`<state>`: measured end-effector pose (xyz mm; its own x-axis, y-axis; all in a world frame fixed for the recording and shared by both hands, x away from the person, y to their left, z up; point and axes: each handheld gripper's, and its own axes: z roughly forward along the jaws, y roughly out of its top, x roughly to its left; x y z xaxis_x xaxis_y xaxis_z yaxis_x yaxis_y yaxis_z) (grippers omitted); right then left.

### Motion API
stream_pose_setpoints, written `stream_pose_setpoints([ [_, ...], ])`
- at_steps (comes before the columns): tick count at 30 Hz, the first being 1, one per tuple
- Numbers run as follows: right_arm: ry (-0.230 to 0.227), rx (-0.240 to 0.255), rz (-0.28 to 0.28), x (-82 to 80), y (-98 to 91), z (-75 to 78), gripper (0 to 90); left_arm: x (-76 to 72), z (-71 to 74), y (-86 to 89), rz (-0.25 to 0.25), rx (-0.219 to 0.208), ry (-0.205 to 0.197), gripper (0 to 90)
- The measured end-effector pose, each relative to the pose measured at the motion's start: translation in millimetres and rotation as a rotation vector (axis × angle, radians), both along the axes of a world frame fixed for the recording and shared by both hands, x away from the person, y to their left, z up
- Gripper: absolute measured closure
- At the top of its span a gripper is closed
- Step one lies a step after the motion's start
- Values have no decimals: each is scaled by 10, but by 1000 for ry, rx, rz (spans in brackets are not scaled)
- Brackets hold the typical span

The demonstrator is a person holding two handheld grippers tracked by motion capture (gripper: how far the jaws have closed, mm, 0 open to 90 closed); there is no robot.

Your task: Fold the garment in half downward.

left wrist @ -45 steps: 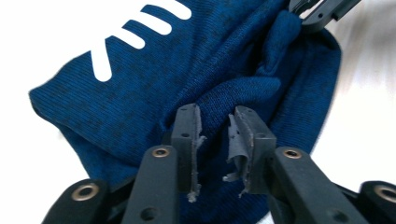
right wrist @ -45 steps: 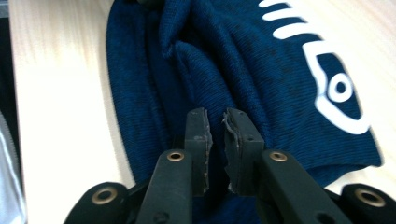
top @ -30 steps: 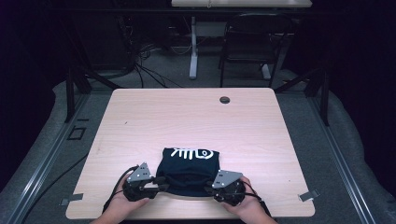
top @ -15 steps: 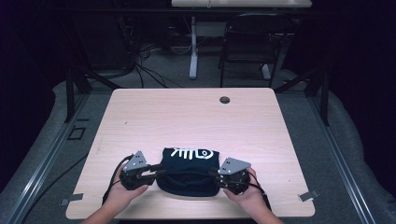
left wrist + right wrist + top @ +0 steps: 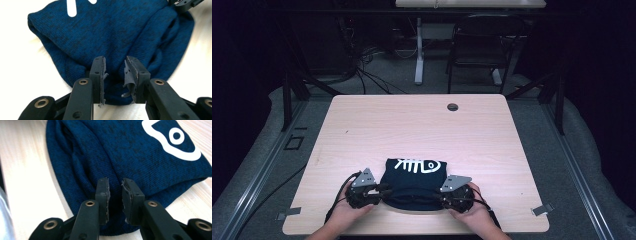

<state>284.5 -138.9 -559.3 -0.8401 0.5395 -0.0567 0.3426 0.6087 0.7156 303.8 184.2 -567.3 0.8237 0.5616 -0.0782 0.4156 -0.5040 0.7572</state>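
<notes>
Table: light wood, with a small dark grommet near its far edge. A folded dark blue garment lies flat near the table's near edge, about centred left to right, with a white fish-skeleton print on its far half. The left gripper sits at the garment's left near corner, held by the left hand; the right gripper sits at the right near corner, held by the right hand. Both point inward toward each other, with the garment between them. Left gripper view: the jaws stand apart with a clear gap, the pads are frayed at the edges, and the tips lie over the rounded blue fold; no cloth is pinched between them. The other gripper's black tip touches the garment at the upper right corner of that view. Right gripper view: the jaws are likewise parted by a narrow gap, with worn pads, resting over the garment's edge; whether the tips press the cloth, I cannot tell. The print's white eye loop shows at upper right there. Bare wood shows on both sides of the cloth. Beyond the table: a chair, a desk leg and floor cables.
</notes>
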Motion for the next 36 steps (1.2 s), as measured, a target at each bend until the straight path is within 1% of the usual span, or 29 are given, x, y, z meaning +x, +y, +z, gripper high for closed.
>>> stream_pose_setpoints([
  [1, -2, -1, -5, 21, -5, -3, 756, 46, -24, -22, 7, 17, -3, 691],
  [2, -4, -1, -14, 45, -12, -3, 755, 46, -24, -22, 7, 17, -3, 691],
  [3, -5, 6, -25, 73, -19, -8, 756, 86, -43, -40, 14, 17, -3, 693],
  [5, -3, 2, -31, 94, -26, -6, 756, 113, -47, -51, 22, 16, -6, 693],
  [7, 1, 13, -51, 151, -28, -16, 756, 158, -51, -64, 40, 13, -10, 691],
  [8, -11, 12, -62, 193, -23, -22, 753, 182, -52, -68, 45, 12, -11, 690],
  [9, -11, 12, -62, 193, -23, -22, 753, 200, -55, -72, 54, 8, -11, 690],
  [10, -25, -5, -63, 245, -27, -18, 744, 222, -58, -72, 56, 7, -9, 689],
  [11, -25, -5, -63, 245, -27, -18, 744, 241, -65, -75, 65, 1, -9, 689],
  [12, -27, 5, -76, 269, -26, -24, 743, 259, -68, -76, 74, 1, -9, 689],
  [13, -23, 9, -73, 304, -35, -24, 744, 278, -74, -78, 82, -5, -7, 688],
  [14, -16, 29, -93, 348, -48, -37, 744, 316, -79, -79, 93, -13, -1, 688],
  [18, -7, 46, -103, 392, -64, -49, 741, 370, -70, -89, 100, -4, -4, 686],
  [20, -13, 44, -108, 414, -75, -50, 738, 384, -73, -102, 105, -4, -7, 686],
  [21, -16, 51, -115, 427, -78, -57, 737, 388, -73, -109, 104, -2, -6, 685],
  [23, -4, 61, -123, 456, -102, -57, 732, 392, -75, -113, 106, -3, -6, 685],
  [25, -2, 64, -125, 460, -109, -55, 731, 388, -75, -113, 108, -2, -5, 684],
  [27, 2, 82, -134, 459, -121, -49, 729, 384, -68, -104, 108, 3, -8, 677],
  [28, 5, 83, -130, 458, -131, -37, 728, 377, -64, -101, 114, -9, -3, 666],
  [32, 9, 107, -129, 412, -150, 21, 702, 339, -17, -43, 115, -33, -1, 634],
  [33, -4, 93, -119, 380, -155, 79, 701, 313, 8, -9, 121, -46, 9, 621],
  [34, -4, 93, -119, 380, -155, 79, 701, 313, 8, -9, 121, -46, 9, 616],
  [35, -17, 90, -112, 351, -158, 142, 696, 305, 26, 15, 116, -45, 7, 610],
  [36, -17, 90, -112, 351, -158, 142, 696, 291, 41, 35, 124, -49, 4, 610],
])
